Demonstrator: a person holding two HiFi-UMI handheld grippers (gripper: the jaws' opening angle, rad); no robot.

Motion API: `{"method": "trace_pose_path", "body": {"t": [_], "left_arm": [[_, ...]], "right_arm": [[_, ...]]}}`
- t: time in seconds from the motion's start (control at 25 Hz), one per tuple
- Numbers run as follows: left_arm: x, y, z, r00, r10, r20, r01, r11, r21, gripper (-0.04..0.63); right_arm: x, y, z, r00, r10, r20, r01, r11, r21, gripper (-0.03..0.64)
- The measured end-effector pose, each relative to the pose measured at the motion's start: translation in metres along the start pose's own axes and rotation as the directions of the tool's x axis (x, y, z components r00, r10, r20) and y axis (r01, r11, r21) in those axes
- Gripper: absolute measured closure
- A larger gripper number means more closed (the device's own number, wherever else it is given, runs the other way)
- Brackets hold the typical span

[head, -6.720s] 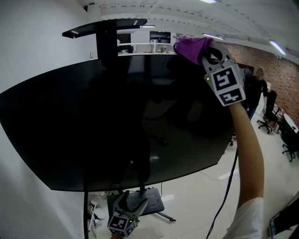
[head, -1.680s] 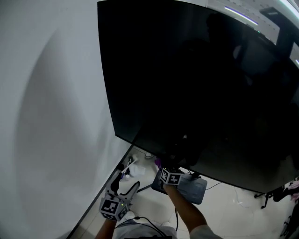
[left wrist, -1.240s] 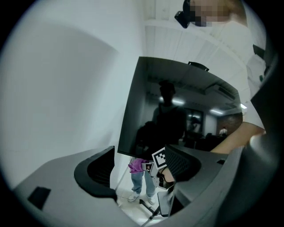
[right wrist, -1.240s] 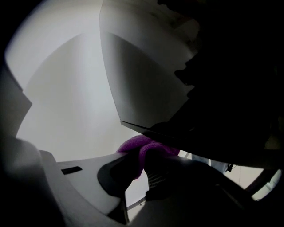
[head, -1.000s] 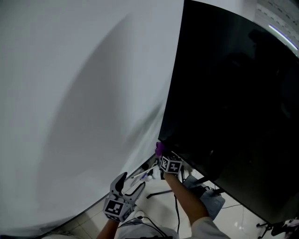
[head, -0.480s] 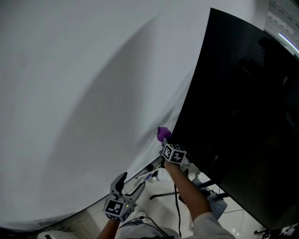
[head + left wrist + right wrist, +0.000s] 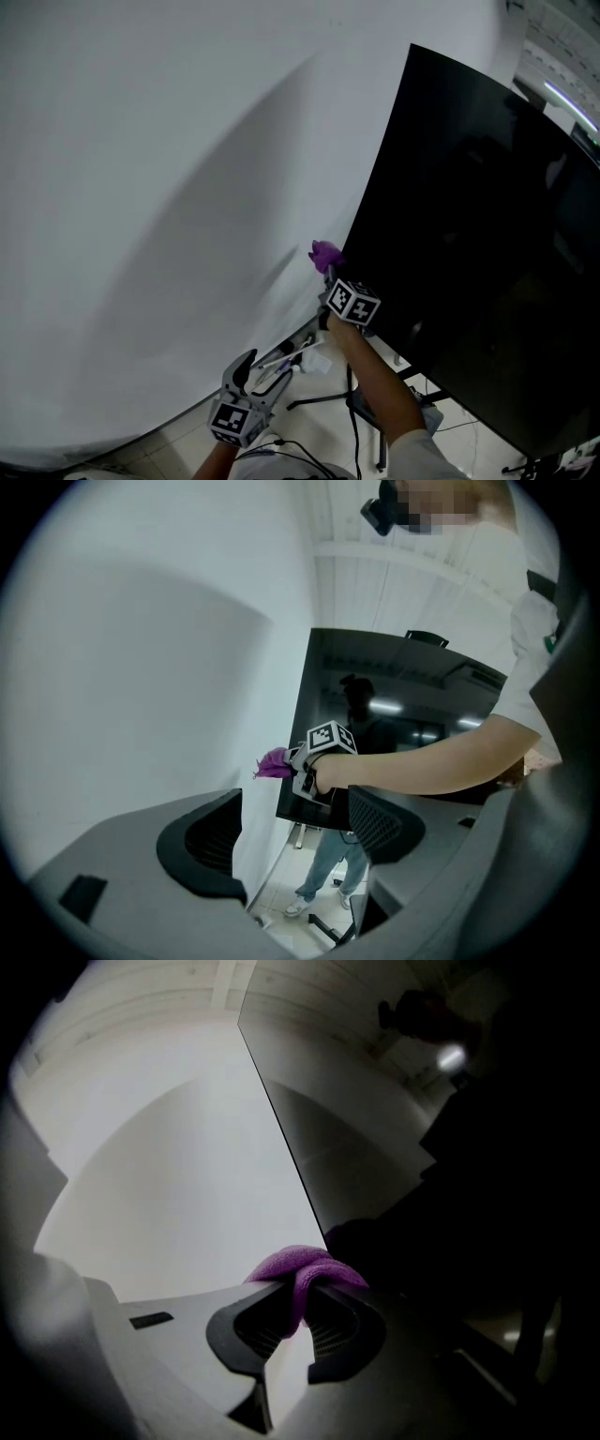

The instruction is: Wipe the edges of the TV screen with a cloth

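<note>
A large black TV screen [image 7: 478,253] fills the right of the head view, its left edge running down against a white wall. My right gripper [image 7: 330,267] is shut on a purple cloth [image 7: 324,253], which presses against the lower part of that left edge. In the right gripper view the cloth [image 7: 298,1269] bulges out between the jaws, touching the screen edge [image 7: 286,1162]. My left gripper [image 7: 255,370] hangs low near the floor, open and empty. The left gripper view shows the right gripper [image 7: 292,766], the cloth [image 7: 274,762] and the TV screen [image 7: 403,724].
A white wall [image 7: 169,187] lies left of the screen. The TV stand's legs [image 7: 323,401] and cables [image 7: 352,427] sit on the tiled floor below. The person's legs and shoes [image 7: 319,892] show under the screen in the left gripper view.
My right gripper with the cloth came down from the top edge, ran along the bottom edge to the lower left corner, and has risen a little up the left edge. The left gripper stayed low.
</note>
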State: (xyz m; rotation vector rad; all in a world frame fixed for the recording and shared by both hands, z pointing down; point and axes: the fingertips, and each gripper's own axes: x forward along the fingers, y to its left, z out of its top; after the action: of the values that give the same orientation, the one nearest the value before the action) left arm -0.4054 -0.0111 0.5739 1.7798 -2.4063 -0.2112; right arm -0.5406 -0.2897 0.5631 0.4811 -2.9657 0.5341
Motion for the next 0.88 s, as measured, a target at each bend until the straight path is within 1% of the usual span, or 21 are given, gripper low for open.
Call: {"method": "trace_pose_path", "body": {"t": [0.2, 0.36, 0.48, 0.6, 0.68, 0.8, 0.88], "left_arm": [[-0.013, -0.001, 0.004, 0.999, 0.025, 0.021, -0.025, 1.0, -0.007, 0.255], [-0.026, -0.002, 0.0, 0.999, 0.03, 0.039, -0.031, 0.999, 0.01, 0.255], [-0.03, -0.014, 0.019, 0.998, 0.031, 0.051, -0.032, 0.999, 0.003, 0.255], [-0.031, -0.017, 0.013, 0.999, 0.022, 0.044, -0.024, 0.999, 0.046, 0.255], [-0.035, -0.019, 0.009, 0.999, 0.021, 0.048, -0.023, 0.999, 0.045, 0.255], [-0.045, -0.022, 0.004, 0.999, 0.015, 0.051, -0.018, 0.999, 0.044, 0.255], [-0.049, -0.025, 0.012, 0.998, 0.018, 0.063, -0.02, 0.999, 0.029, 0.255]], "right_arm": [[-0.006, 0.019, 0.057, 0.996, 0.026, 0.085, -0.027, 1.0, 0.003, 0.572], [-0.014, 0.038, 0.103, 0.988, 0.037, 0.148, -0.046, 0.997, 0.058, 0.572], [-0.02, 0.051, 0.148, 0.979, 0.045, 0.197, -0.063, 0.994, 0.088, 0.572], [-0.029, 0.064, 0.195, 0.967, 0.062, 0.249, -0.082, 0.994, 0.073, 0.572], [-0.035, 0.075, 0.218, 0.956, 0.075, 0.283, -0.096, 0.994, 0.061, 0.572], [-0.046, 0.092, 0.248, 0.939, 0.094, 0.331, -0.126, 0.989, 0.076, 0.573], [-0.053, 0.103, 0.273, 0.924, 0.103, 0.368, -0.145, 0.985, 0.089, 0.573]]}}
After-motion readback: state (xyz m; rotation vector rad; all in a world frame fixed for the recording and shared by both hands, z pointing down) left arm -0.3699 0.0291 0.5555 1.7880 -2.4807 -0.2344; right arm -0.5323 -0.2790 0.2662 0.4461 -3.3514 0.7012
